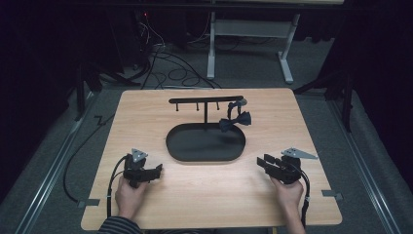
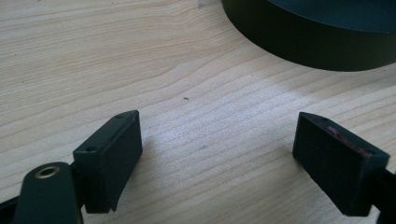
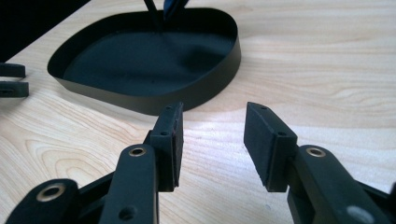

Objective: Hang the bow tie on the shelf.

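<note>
Dark room all round: black curtains or shadow at both sides, grey carpet underfoot, a tangle of black cables on the floor beyond the desk, and the white legs of another table [image 1: 253,44] at the back. Metal rails run along the floor on either side.

Light wood-grain fills the desk [image 1: 146,117], a rounded-corner board with bare surface along the near edge and down both flanks. No readable writing or label shows anywhere; small grey tabs sit at the desk's near-left and near-right edges.

At the desk's centre stands a black oval tray [image 1: 178,148] with a low upright wall, and from its far side rises a thin post bearing a T-shaped black rack [image 1: 204,100] with short pegs hanging under the crossbar. A dark bow tie [image 1: 234,121] hangs from the rack's right end, over the tray's far right rim.

Open wood lies between the tray and each hand, and between the two hands along the near edge.

The left tongs [image 1: 155,171] rest low at the near left, pointing toward the tray; in the left gripper view the jaws stand wide apart with bare wood between them and the tray wall [image 2: 308,42] ahead at upper right. The right tongs [image 1: 263,163] sit at the near right, also aimed at the tray; their jaws are moderately apart, holding nothing, with the tray [image 3: 210,79] just ahead.
</note>
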The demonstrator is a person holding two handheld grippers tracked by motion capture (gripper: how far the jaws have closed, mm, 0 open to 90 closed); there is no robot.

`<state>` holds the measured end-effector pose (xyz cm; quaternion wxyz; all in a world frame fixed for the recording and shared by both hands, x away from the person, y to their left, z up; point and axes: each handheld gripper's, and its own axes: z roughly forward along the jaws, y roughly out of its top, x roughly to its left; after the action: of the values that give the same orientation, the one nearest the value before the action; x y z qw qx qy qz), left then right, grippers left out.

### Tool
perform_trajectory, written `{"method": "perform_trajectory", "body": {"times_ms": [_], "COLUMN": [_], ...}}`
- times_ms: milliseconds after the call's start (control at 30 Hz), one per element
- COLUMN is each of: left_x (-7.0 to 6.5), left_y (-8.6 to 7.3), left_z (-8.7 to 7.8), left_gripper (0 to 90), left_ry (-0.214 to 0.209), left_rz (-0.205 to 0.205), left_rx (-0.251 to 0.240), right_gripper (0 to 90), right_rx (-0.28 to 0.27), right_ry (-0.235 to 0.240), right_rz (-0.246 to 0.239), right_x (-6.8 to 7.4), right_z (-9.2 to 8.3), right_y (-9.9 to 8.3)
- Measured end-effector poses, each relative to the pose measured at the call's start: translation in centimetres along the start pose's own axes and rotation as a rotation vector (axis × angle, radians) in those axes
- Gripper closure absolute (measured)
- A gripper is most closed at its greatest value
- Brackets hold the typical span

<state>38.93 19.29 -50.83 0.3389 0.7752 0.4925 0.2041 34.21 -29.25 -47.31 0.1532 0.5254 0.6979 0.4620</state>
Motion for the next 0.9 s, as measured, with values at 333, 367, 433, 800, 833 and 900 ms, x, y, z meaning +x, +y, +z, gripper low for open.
{"method": "perform_trajectory", "body": {"times_ms": [333, 367, 433, 800, 833, 900], "left_x": [0.0, 0.0, 0.0, 0.0, 0.0, 0.0], "left_y": [0.0, 0.0, 0.0, 0.0, 0.0, 0.0], "left_z": [0.0, 0.0, 0.0, 0.0, 0.0, 0.0], "left_gripper": [16.1, 16.1, 16.1, 16.1, 16.1, 16.1], "left_ry": [0.0, 0.0, 0.0, 0.001, 0.001, 0.001], "left_rz": [0.0, 0.0, 0.0, 0.0, 0.0, 0.001], "left_rx": [0.0, 0.0, 0.0, 0.0, 0.0, 0.0], "right_gripper": [56.6, 56.5, 56.2, 49.5, 49.3, 48.4], "right_rx": [0.074, 0.082, 0.102, 0.174, 0.164, 0.166], "right_ry": [-0.039, -0.048, -0.068, -0.159, -0.166, -0.18], "right_rz": [-0.033, -0.039, -0.059, -0.181, -0.189, -0.213], "right_x": [0.3, 0.3, 0.5, 1.7, 1.7, 2.0], "right_z": [1.0, 1.2, 1.5, 3.1, 3.1, 3.2], "right_y": [-0.7, -0.8, -0.9, -1.9, -2.1, -2.2]}}
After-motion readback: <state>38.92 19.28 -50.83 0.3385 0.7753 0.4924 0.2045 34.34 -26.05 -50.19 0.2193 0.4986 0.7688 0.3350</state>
